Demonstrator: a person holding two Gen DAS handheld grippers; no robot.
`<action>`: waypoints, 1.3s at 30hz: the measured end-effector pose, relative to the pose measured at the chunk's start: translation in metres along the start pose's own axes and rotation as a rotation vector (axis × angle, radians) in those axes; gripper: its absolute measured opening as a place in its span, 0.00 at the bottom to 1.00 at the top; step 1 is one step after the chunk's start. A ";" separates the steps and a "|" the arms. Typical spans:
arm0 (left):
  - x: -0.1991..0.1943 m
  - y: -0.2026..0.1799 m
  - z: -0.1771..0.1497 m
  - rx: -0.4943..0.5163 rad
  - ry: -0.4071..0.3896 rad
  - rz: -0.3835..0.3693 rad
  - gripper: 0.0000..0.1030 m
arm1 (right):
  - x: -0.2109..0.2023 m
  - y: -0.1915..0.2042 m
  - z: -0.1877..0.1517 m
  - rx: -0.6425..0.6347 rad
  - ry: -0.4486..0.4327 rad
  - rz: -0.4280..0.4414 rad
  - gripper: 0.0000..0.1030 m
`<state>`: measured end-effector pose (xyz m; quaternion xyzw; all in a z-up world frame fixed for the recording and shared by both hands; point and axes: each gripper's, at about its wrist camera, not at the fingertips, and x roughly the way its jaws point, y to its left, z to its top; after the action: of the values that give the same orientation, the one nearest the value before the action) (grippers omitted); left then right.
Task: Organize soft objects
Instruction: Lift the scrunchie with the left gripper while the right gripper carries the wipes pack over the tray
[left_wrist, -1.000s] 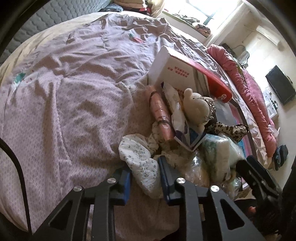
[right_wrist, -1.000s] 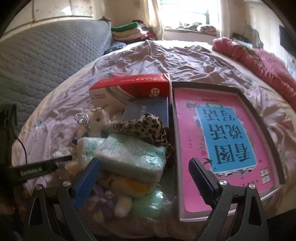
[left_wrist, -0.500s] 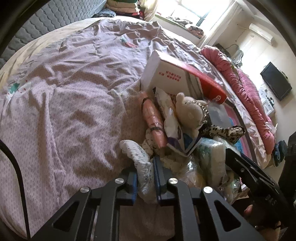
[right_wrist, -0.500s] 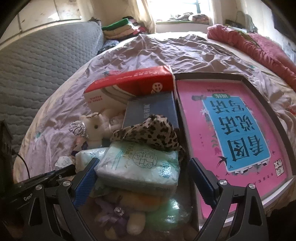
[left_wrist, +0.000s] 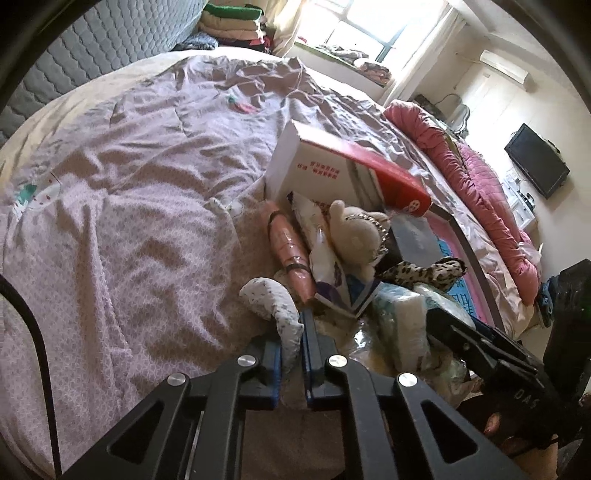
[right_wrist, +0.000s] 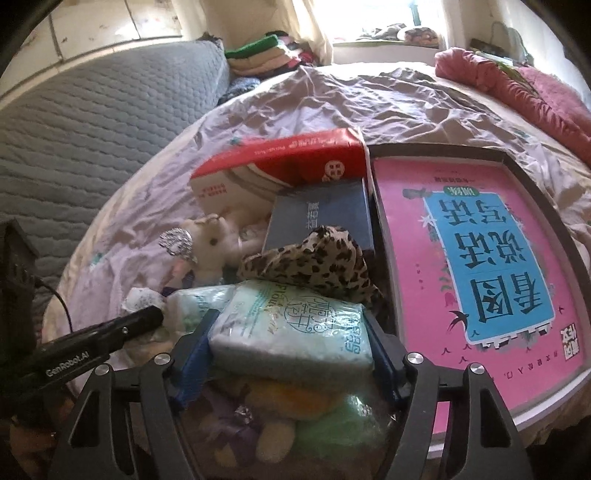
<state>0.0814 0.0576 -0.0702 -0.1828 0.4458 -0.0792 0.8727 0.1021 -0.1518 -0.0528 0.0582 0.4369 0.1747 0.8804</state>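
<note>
- The left claw (left_wrist: 291, 345) is clamped tight on a small white sock-like cloth with a grey floral print (left_wrist: 275, 308); the cloth curls up and away to the left from between the blue pads.
- Just ahead of that claw, on the crumpled lilac bedsheet (left_wrist: 129, 206), lies a pink tube-shaped soft roll with dark bands (left_wrist: 290, 251), and to its right a cream plush toy with a silvery crown (left_wrist: 356, 232).
- Beyond the plush stands a white cardboard box with a red top (left_wrist: 332, 173).
- The right claw (right_wrist: 288, 360) is closing around a pale green plastic pack of tissues (right_wrist: 295, 328); the pack sits between the blue pads, and both pads look to be touching its sides.
- Directly ahead of the right claw, behind the pack, a leopard-print fabric piece (right_wrist: 314, 260) lies crumpled against a dark blue-grey book (right_wrist: 321, 216).
- Under the pack, close to the claw, a clear bag holds a yellow and tan plush toy (right_wrist: 280, 410).
- To the right of the claw lies a flat tray-like box holding a pink and blue picture book (right_wrist: 472, 258).
- The left claw's black finger shows at the right claw's left side.
</note>
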 end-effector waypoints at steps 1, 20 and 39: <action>-0.004 -0.001 0.000 0.003 -0.011 0.003 0.08 | -0.005 0.000 0.000 0.001 -0.009 0.008 0.73; -0.070 -0.025 0.003 0.048 -0.177 0.030 0.08 | -0.067 -0.002 0.007 -0.006 -0.168 0.014 0.73; -0.095 -0.115 0.013 0.185 -0.224 0.000 0.08 | -0.118 -0.044 0.010 0.058 -0.288 -0.029 0.73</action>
<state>0.0388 -0.0165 0.0531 -0.1094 0.3363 -0.0992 0.9301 0.0552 -0.2347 0.0305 0.1016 0.3119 0.1391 0.9344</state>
